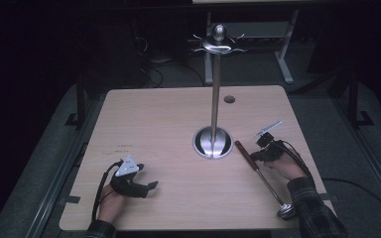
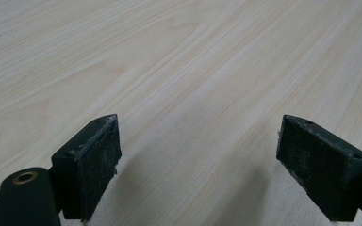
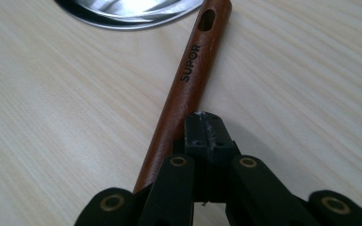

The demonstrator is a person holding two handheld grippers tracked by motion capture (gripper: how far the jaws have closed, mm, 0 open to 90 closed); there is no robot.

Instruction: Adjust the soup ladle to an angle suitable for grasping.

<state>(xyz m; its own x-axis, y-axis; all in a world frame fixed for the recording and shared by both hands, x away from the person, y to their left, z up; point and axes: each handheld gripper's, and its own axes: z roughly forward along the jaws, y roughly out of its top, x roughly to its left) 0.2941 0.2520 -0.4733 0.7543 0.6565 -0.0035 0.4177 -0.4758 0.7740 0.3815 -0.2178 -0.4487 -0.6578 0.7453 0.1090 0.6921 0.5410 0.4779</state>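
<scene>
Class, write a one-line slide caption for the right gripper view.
Shut black right tool rests beside a reddish-brown wooden ladle handle near the steel stand base.

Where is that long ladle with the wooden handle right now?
In the high view, the ladle lies flat on the table's right side, its wooden handle tip near the metal stand's round base, beside the right gripper.

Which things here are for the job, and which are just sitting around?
For the job:
- ladle, wooden handle, beside the shut right gripper
- metal stand with hooks

Just sitting around:
- open left gripper, over bare table
</scene>
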